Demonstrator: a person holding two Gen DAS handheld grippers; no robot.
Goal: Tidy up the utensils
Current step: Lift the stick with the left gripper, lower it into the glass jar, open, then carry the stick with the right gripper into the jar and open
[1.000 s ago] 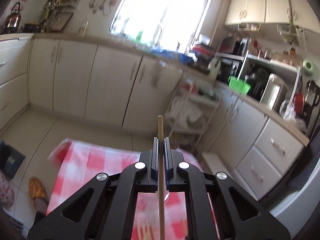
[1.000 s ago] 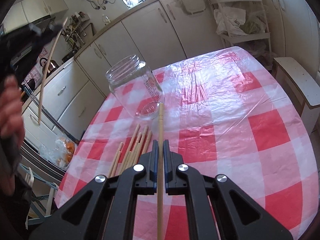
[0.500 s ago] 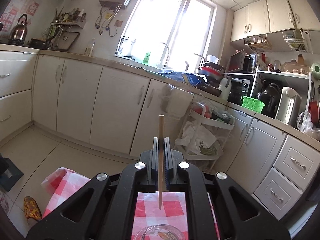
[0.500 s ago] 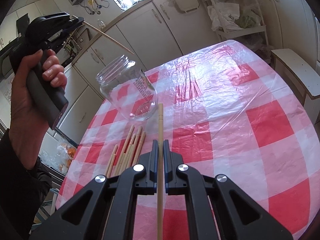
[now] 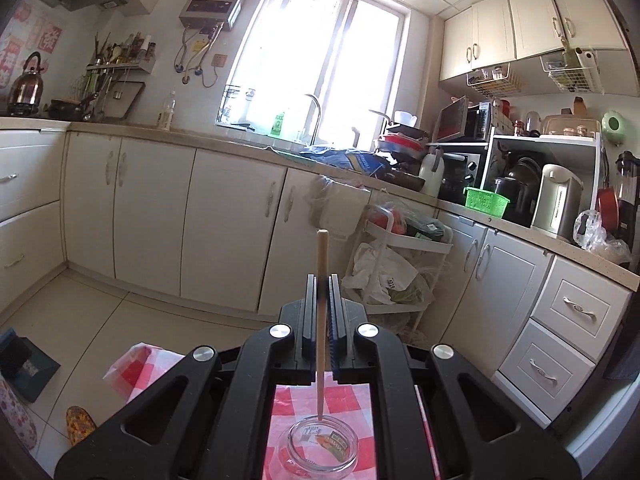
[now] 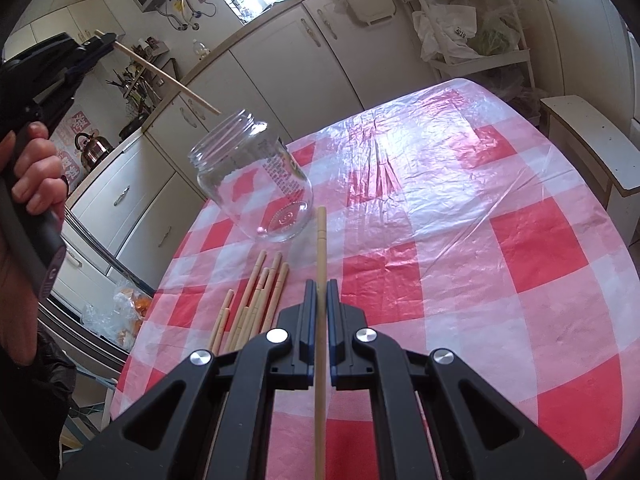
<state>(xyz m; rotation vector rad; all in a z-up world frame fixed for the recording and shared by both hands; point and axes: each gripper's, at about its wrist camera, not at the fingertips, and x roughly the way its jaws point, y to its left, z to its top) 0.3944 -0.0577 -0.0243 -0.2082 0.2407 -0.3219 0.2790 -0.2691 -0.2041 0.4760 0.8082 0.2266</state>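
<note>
An empty glass jar (image 6: 252, 184) stands on the red-and-white checked tablecloth (image 6: 460, 220). My left gripper (image 5: 322, 280) is shut on a wooden chopstick (image 5: 321, 320). In the right wrist view that left gripper (image 6: 102, 38) hangs at the upper left, and its chopstick (image 6: 168, 76) slants down with the thin tip just above the jar's mouth (image 5: 323, 442). My right gripper (image 6: 319, 286) is shut on another chopstick (image 6: 320, 300), held above the cloth near the jar's base. Several loose chopsticks (image 6: 256, 300) lie on the cloth to the left of it.
A person's hand (image 6: 34, 176) grips the left tool's handle. White kitchen cabinets (image 5: 192, 220) and a cluttered counter ring the table. A white trolley with bags (image 6: 468, 20) stands beyond the far table edge, and a white stool (image 6: 588, 140) to its right.
The left gripper swung its chopstick from hanging left of the jar to slanting with its tip over the jar's mouth. The right gripper and its chopstick stayed put.
</note>
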